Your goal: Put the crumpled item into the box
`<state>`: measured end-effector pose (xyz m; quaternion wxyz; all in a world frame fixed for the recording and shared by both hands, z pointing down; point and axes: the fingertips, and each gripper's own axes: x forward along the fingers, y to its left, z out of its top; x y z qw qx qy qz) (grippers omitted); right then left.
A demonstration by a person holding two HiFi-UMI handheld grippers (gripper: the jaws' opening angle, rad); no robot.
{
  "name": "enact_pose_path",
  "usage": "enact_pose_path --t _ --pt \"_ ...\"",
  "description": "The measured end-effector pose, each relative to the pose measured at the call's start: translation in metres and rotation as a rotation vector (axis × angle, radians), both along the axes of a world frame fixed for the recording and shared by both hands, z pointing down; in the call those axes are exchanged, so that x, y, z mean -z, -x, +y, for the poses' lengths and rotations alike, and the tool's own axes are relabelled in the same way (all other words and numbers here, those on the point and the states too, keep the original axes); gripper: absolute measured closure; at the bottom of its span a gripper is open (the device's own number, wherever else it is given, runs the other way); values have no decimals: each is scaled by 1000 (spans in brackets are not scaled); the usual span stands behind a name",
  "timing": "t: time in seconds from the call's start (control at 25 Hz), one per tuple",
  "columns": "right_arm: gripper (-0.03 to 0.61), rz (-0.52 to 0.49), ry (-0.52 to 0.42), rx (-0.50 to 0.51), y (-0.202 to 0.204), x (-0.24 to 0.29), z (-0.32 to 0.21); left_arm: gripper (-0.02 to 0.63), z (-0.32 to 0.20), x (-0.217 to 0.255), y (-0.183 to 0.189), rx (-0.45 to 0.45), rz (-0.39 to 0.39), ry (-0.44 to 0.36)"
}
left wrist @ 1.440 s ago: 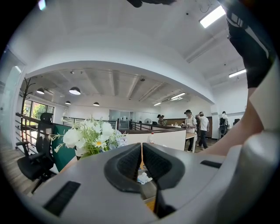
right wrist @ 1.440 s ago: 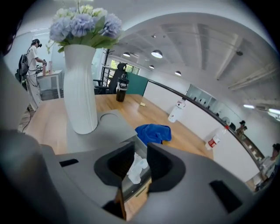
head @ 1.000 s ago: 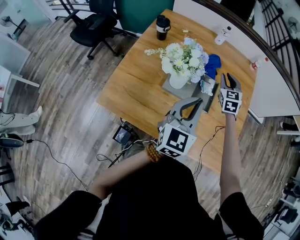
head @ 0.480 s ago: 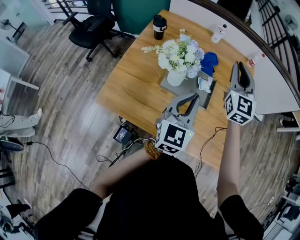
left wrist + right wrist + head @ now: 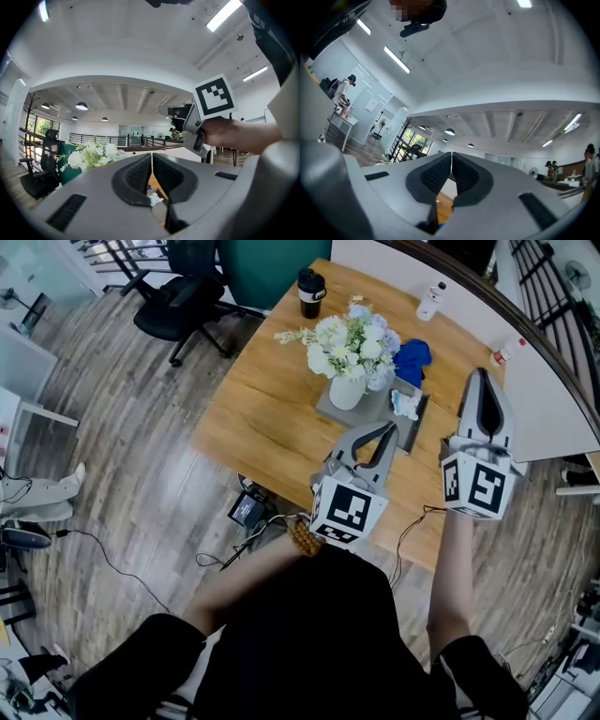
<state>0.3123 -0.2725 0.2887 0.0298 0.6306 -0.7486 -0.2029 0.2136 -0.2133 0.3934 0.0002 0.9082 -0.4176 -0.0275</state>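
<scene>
The crumpled item (image 5: 405,404), a white and pale-blue wad, lies at the right end of the grey box (image 5: 373,416), upper middle of the head view, beside the flower vase (image 5: 346,393). No print on it is legible. The left gripper (image 5: 385,430), clenched and empty, hangs just below the box. Its own view shows the wad under its jaws. The right gripper (image 5: 481,376), at the frame's right, is closing on nothing, and its view misses the wad.

our right grey two-jaw gripper (image 5: 481,388) now drawn back and lifted from the flat grey box (image 5: 375,415), well apart from the crumpled white paper (image 5: 405,404) lying there, its jaws closing on nothing
</scene>
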Motion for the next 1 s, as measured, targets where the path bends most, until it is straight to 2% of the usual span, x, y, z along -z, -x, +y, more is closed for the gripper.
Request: enact_pose_path --t 0.48,0.8,1.0 --pt "586 -52 15 10 22 -13 49 588 3 3 -6 -10 -10 -13" --pt "588 -110 54 -8 26 -29 71 588 6 2 -5 -8 -6 -16" --pt "588 -113 84 -3 34 -39 82 588 9 3 -2 -1 -1 -17"
